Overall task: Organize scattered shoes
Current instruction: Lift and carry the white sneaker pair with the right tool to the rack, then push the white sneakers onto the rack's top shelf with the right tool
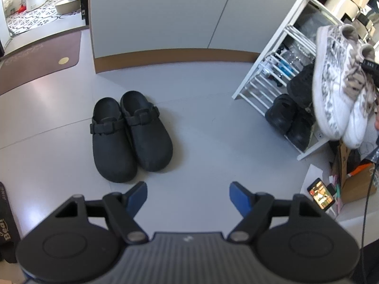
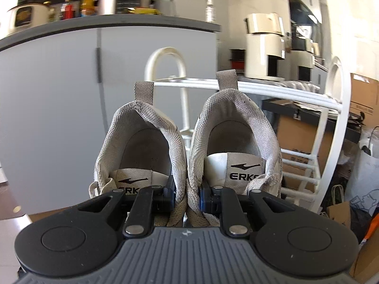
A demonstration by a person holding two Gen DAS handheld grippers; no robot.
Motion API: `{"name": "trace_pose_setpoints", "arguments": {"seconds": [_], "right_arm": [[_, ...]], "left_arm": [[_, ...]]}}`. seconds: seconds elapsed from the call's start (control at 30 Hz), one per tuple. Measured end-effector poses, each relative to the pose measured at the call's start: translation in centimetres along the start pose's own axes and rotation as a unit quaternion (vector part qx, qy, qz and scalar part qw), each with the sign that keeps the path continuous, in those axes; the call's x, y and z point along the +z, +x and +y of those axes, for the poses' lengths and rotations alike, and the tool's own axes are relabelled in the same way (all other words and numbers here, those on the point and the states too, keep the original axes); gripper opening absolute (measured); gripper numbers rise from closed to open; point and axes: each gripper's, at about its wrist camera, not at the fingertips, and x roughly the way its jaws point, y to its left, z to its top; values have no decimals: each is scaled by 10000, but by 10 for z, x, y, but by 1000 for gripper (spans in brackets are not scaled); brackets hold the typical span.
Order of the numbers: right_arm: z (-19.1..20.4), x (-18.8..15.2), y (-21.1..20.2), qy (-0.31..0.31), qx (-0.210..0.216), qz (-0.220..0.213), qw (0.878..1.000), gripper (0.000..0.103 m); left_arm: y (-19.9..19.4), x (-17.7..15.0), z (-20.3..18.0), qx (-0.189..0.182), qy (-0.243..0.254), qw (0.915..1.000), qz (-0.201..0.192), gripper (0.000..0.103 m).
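Gripping sneakers (image 2: 187, 156), right claw (image 2: 187, 200); left view shows clogs (image 1: 130, 135).

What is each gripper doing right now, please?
Left gripper: open, holding nothing, above the floor near the black clogs.
Right gripper: shut on the pair of white sneakers, pinching their inner sides together.

We read "ERKE", cut short by the laces, under a swoosh-like logo on both tongue labels of the sneakers (image 2: 187, 146) pinched just ahead of our right gripper (image 2: 187, 196). Left of our left gripper (image 1: 188, 195), a dark mat (image 1: 7, 224) reads "Bear".
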Motion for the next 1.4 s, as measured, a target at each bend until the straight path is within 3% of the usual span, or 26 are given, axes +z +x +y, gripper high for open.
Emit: {"name": "trace_pose_setpoints", "arguments": {"seconds": [0.67,1.4], "right_arm": [[-60,33,95,1180,-801,471,9886,20],[-91,82,175,1676,-1530,726,9712,21]], "left_arm": [[8,-4,-6,-13,175,9997,183,78],[19,-1,-12,-132,226,9990,351,78]]}}
